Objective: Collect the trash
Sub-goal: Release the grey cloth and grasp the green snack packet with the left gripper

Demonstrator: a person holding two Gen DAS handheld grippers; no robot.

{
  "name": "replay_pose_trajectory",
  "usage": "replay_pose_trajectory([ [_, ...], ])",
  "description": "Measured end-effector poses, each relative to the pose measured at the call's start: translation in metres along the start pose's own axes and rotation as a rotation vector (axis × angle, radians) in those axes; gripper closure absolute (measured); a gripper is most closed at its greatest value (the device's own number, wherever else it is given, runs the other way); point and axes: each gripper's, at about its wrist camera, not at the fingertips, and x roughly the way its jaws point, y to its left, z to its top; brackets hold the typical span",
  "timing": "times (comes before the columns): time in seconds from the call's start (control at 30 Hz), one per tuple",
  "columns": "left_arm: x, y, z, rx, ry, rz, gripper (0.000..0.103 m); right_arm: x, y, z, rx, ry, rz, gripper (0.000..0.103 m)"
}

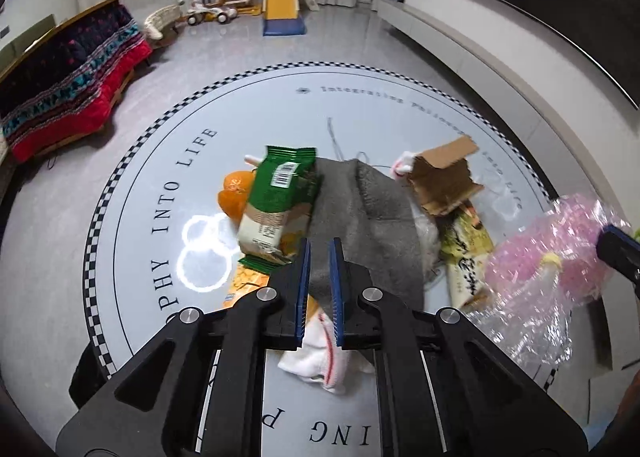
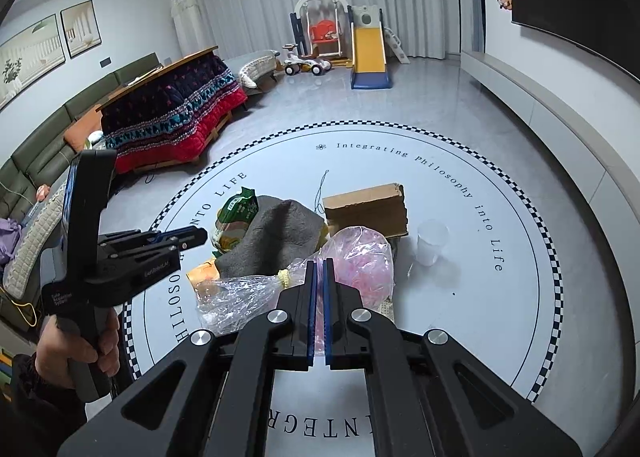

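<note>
The left gripper [image 1: 319,257] has its jaws narrowly parted around the near edge of a grey cloth [image 1: 360,217], and the right wrist view shows them nearly together; whether they actually pinch the cloth cannot be told. Just under it lies a white sock [image 1: 320,361] on the round rug [image 1: 140,217]. The right gripper [image 2: 319,277] is clamped on a clear bag [image 2: 360,257] of pink scraps, lifted above the rug. Beyond the cloth, a green packet [image 1: 280,193] rests beside an orange [image 1: 234,193], with torn cardboard [image 1: 444,181] to the right and a plastic cup [image 2: 430,241] standing near it. Far back stand a quilted table [image 2: 176,113] and a toy slide [image 2: 370,53].
</note>
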Motion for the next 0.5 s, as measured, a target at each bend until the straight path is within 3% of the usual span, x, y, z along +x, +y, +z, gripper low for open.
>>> replay_pose_trajectory([
  [0.2, 0.037, 0.018, 0.011, -0.027, 0.074, 0.038, 0.094, 0.013, -0.005, 0.003, 0.005, 0.012, 0.013, 0.099],
  [0.27, 0.051, 0.026, 0.013, -0.041, 0.095, 0.040, 0.087, 0.019, -0.006, 0.004, 0.006, 0.016, 0.018, 0.099],
  [0.3, 0.055, 0.029, 0.014, -0.046, 0.100, 0.039, 0.064, 0.021, -0.007, 0.004, 0.006, 0.018, 0.020, 0.099],
  [0.33, 0.060, 0.032, 0.015, -0.051, 0.100, 0.043, 0.026, 0.025, -0.007, 0.005, 0.005, 0.020, 0.022, 0.099],
  [0.37, 0.061, 0.034, 0.016, -0.052, 0.084, 0.049, 0.013, 0.027, -0.008, 0.006, 0.004, 0.021, 0.023, 0.099],
  [0.43, 0.061, 0.036, 0.019, -0.036, 0.038, 0.065, 0.009, 0.033, -0.008, 0.007, 0.003, 0.025, 0.023, 0.099],
  [0.5, 0.068, 0.036, 0.023, -0.023, 0.048, 0.064, 0.009, 0.037, -0.008, 0.009, 0.002, 0.029, 0.024, 0.099],
])
